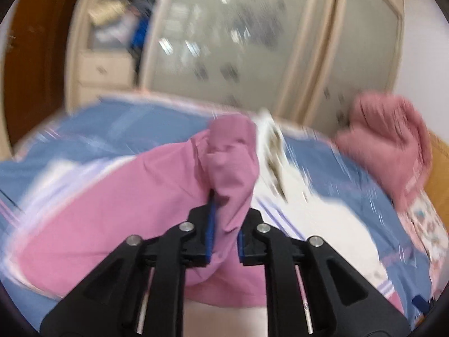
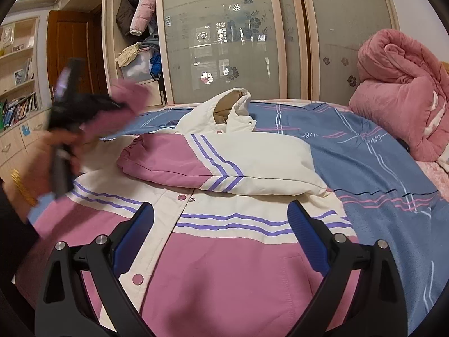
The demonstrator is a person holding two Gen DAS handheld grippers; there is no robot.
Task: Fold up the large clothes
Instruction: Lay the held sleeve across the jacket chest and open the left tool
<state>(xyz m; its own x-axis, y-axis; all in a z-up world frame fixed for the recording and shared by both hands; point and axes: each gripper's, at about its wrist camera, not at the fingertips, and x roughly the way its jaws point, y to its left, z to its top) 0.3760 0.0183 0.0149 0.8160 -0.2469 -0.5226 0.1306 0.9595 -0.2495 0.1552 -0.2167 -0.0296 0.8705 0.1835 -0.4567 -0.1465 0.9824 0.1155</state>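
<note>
Over on the left, the person's hand [image 2: 60, 151] carries the left gripper [image 1: 224, 233] through the air, blurred, with its fingers [image 1: 209, 236] clenched on the pink sleeve [image 1: 230, 163] of the jacket [image 2: 224, 252]. The cuff end sticks up past the fingers, and the rest of the sleeve trails down toward the bed [image 2: 378, 168].

The jacket itself lies face up on the blue plaid bedcover, snaps closed, hood [image 2: 233, 104] toward the wardrobe doors [image 2: 224, 42]. Its other sleeve is already laid across the chest. To my eye, the step in hand is bringing this sleeve over to match. It would go best carried straight across the chest and set down flat on the first sleeve, with the cuff kept inside the body's outline. Letting go only once the cloth rests would stop it sliding back.

Nearer me, the right gripper [image 2: 221, 238] hovers above the jacket's lower front, its fingers spread wide and holding nothing. A rolled pink quilt [image 2: 398, 90] sits far right, clear of the work.
</note>
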